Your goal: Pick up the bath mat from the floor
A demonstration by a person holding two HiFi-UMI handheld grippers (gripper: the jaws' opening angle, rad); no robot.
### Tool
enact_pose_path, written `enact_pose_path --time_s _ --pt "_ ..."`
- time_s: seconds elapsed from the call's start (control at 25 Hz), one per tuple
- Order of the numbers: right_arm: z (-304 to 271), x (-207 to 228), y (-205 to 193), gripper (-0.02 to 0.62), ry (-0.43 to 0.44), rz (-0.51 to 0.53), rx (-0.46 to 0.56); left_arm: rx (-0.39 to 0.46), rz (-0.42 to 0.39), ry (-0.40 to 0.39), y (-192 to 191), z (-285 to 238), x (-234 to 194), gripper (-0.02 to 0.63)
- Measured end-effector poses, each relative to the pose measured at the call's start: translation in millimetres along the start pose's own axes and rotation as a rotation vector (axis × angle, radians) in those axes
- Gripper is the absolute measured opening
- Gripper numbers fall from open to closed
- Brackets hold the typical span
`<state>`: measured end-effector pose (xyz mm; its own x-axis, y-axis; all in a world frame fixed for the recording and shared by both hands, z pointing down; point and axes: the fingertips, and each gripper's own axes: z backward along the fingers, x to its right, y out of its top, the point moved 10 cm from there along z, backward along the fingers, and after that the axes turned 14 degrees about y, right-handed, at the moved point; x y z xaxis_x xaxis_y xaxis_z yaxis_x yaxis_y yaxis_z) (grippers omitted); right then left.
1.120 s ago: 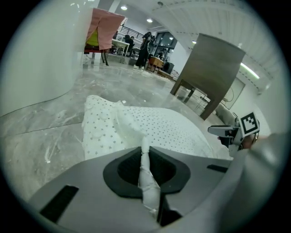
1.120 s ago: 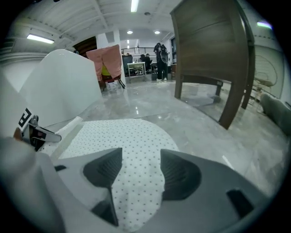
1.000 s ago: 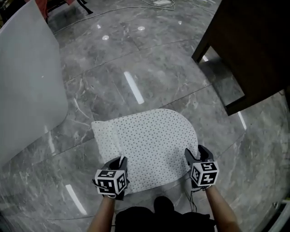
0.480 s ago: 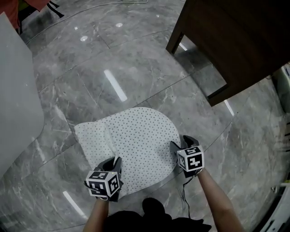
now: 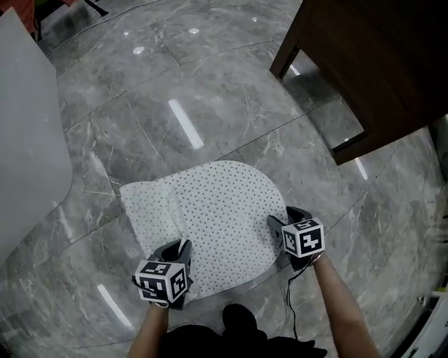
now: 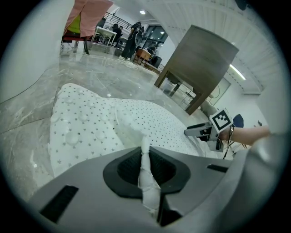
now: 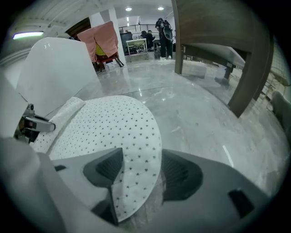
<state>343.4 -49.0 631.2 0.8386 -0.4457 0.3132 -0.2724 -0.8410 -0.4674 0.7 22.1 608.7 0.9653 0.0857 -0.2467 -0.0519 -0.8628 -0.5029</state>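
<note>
Dark brown wooden desk [image 5: 378, 63] fills the upper right of the head view; one square leg [image 5: 287, 56] shows at its near corner. Tall white curved panel [image 5: 28, 133] along the left edge. Far background: pink cloth [image 7: 102, 38] draped over a frame, several people [image 7: 163, 27] standing, round ceiling lights [image 7: 128, 8] lit.

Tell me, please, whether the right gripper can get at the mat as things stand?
Probably yes: the right gripper has its jaws open around the edge of the mat, with nothing in the way.
</note>
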Motion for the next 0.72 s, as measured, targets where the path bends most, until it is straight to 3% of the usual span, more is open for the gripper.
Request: enact_pose_path --time_s 0.48,0.72 --pt "-3 -15 4 0.262 0.155 -0.086 -0.015 0.019 0.085 -0.004 -2 11 -17 0.025" --pt "-15 -58 5 0.252 0.237 -0.015 -0.025 0.043 0.100 0.014 -7 23 -26 0.026"
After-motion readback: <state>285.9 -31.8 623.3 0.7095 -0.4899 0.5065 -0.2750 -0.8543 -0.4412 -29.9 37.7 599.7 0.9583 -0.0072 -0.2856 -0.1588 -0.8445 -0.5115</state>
